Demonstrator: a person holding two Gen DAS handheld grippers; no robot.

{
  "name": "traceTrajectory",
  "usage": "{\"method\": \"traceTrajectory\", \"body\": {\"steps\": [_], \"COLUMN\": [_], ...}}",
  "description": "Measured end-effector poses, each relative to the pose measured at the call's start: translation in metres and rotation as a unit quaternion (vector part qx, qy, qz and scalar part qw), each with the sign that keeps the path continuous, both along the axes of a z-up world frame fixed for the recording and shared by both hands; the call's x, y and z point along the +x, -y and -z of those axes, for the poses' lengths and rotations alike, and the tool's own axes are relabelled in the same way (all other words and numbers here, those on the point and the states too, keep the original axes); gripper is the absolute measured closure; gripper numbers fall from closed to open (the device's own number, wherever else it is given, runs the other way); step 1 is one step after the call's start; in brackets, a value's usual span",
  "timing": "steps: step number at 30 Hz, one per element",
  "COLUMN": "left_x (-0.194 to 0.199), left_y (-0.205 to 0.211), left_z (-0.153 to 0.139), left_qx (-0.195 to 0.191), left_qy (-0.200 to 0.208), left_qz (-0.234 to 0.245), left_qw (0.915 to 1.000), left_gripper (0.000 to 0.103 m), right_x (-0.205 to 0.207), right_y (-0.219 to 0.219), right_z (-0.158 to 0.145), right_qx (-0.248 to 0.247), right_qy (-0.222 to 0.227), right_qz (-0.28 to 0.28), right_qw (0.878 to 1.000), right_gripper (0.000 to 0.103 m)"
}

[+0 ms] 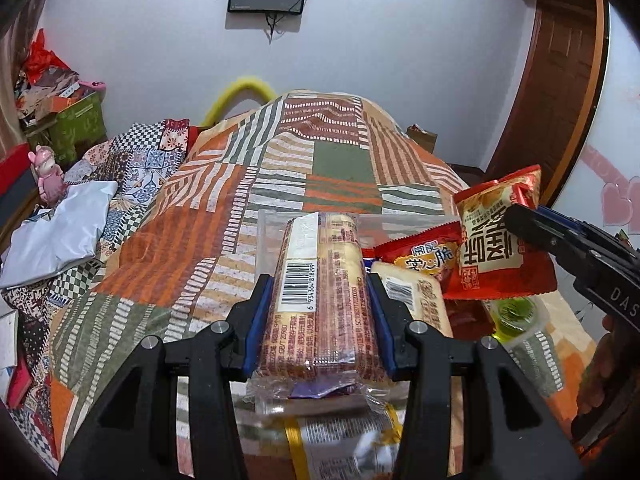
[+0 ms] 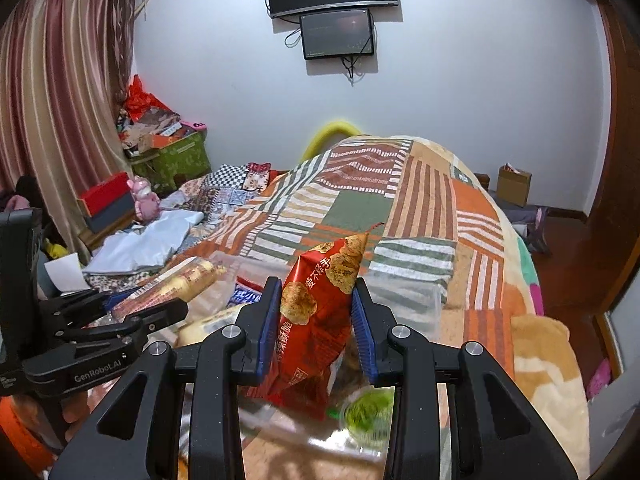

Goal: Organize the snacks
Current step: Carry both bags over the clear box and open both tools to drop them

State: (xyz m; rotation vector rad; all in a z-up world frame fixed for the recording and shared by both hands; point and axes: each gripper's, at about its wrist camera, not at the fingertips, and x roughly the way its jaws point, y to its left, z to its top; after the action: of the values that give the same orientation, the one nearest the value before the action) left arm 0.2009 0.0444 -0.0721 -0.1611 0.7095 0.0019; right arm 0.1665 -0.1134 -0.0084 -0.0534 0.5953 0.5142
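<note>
My left gripper (image 1: 319,280) is shut on a long clear-wrapped cake pack (image 1: 320,292) with a barcode label, held lengthwise above the bed. My right gripper (image 2: 314,286) is shut on a red crisp bag (image 2: 316,320), held upright; the bag also shows in the left wrist view (image 1: 496,236) at the right. Below them lie another red snack bag (image 1: 420,254), a pale wrapped cake (image 1: 416,296), a green jelly cup (image 1: 516,314) and a yellow-striped packet (image 1: 340,440). A clear plastic container (image 2: 404,292) lies under the snacks.
The snacks lie on a bed with a patchwork quilt (image 1: 240,208). A grey plastic bag (image 1: 60,232) and a pink toy (image 1: 50,176) lie at the left. A green box (image 2: 176,160) stands by the curtain. A wooden door (image 1: 560,92) is at the right.
</note>
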Motion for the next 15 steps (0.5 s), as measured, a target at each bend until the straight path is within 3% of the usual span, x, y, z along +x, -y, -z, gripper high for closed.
{"method": "traceTrajectory", "body": {"steps": [15], "left_x": [0.030], "left_y": [-0.003], "left_z": [0.017], "left_qx": [-0.026], "left_qy": [-0.030], "left_qz": [0.003], "left_qw": [0.9992], "left_gripper": [0.058], "right_x": [0.029], "right_y": [-0.020], "right_z": [0.023], "right_qx": [-0.022], "right_qy": [-0.032], "right_qz": [-0.009], "right_qw": [0.999], "right_gripper": [0.072]}}
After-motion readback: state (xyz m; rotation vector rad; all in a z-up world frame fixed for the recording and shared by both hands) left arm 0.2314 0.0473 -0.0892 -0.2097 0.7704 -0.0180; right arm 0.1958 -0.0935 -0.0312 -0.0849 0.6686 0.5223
